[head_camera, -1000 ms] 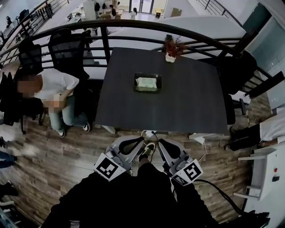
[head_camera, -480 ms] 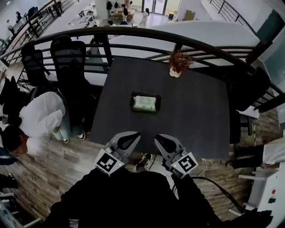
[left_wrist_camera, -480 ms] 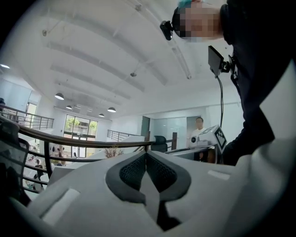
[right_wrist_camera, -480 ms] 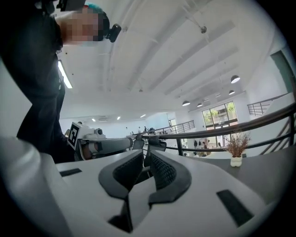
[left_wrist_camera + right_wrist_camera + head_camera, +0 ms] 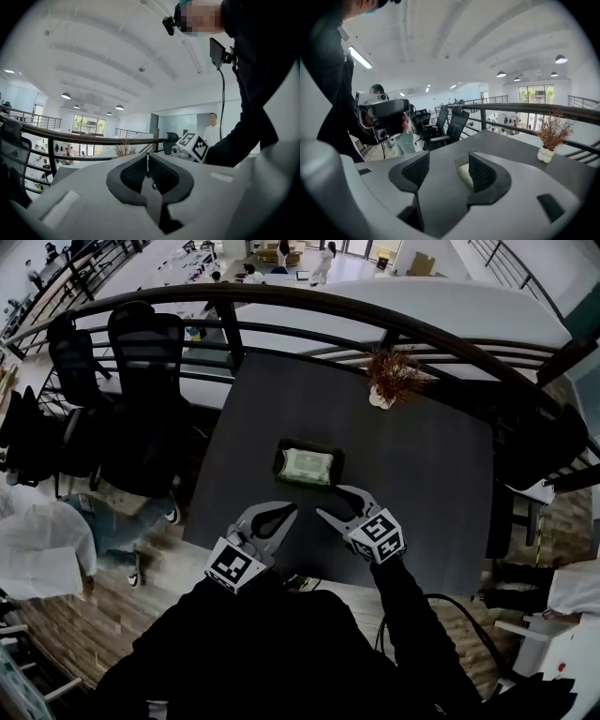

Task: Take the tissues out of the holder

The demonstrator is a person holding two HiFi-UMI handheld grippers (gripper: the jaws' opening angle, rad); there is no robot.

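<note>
A dark tissue holder [image 5: 281, 455] sits mid-table with pale green tissues [image 5: 308, 464] in it. My right gripper [image 5: 331, 502] hovers just short of the holder's near right corner. It is open, its jaws have just been opening, and nothing is between them. In the right gripper view the gripper [image 5: 449, 160] frames the holder [image 5: 459, 165], which lies ahead on the table, half hidden behind the right finger [image 5: 482, 172]. My left gripper [image 5: 289, 510] is over the table's near edge, left of the right one. Seen from its own camera, the left gripper [image 5: 147, 161] is shut and empty.
The dark table [image 5: 422, 484] carries a small white pot of dried twigs [image 5: 389, 381] at its far side. A curved black railing [image 5: 281, 298] runs behind it. Black office chairs [image 5: 145, 352] stand left of the table, and a person in white [image 5: 37, 549] is at lower left.
Both grippers have moved forward from over the floor to above the table's near edge, toward the holder. The right jaws went from shut to open. The person in white shifted toward lower left.
</note>
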